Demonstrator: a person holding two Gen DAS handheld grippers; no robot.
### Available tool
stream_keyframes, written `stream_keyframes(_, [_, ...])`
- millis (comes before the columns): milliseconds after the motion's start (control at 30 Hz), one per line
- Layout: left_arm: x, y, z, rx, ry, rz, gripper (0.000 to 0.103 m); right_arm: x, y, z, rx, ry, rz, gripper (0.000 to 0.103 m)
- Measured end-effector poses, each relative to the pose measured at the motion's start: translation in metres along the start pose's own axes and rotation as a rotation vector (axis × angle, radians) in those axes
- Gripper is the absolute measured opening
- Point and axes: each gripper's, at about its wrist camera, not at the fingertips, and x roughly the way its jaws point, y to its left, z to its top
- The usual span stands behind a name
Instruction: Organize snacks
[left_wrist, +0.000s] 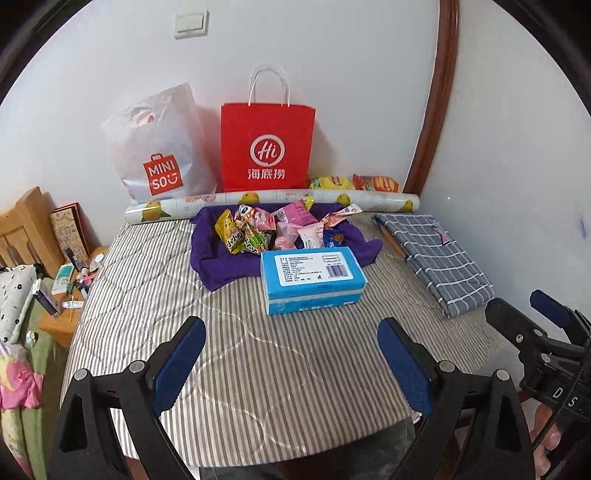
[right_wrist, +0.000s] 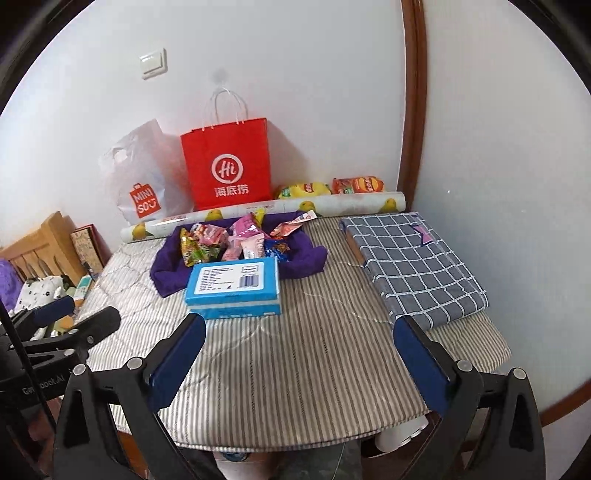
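Note:
Several small snack packets lie heaped on a purple cloth at the back of the striped table. A blue box sits just in front of the heap. My left gripper hangs open over the table's near part, nothing between its fingers. My right gripper is open too and holds nothing; its fingers show at the right edge of the left wrist view. Both stand well short of the box.
A red paper bag and a white Miniso bag lean on the wall behind a printed roll. Two chip bags lie by the roll. A folded checked cloth covers the right side. A cluttered side table stands at left.

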Motion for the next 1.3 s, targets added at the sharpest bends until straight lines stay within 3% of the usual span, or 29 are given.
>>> stream_keyframes(300, [-0.026,-0.006,-0.007,0.002,-0.052,0.036,0.094,-0.024,0.0,-0.013,-0.012,-0.032,0.012,0.1])
stream_keyframes(500, [-0.033,-0.009,-0.009,-0.001,-0.062,0.02,0.094,-0.032,-0.003,-0.018,-0.005,-0.042,0.026,0.1])
stream_keyframes(1300, [-0.033,-0.012,-0.014,0.006,-0.059,0.027,0.094,-0.037,-0.006,-0.023,0.007,-0.035,0.024,0.1])
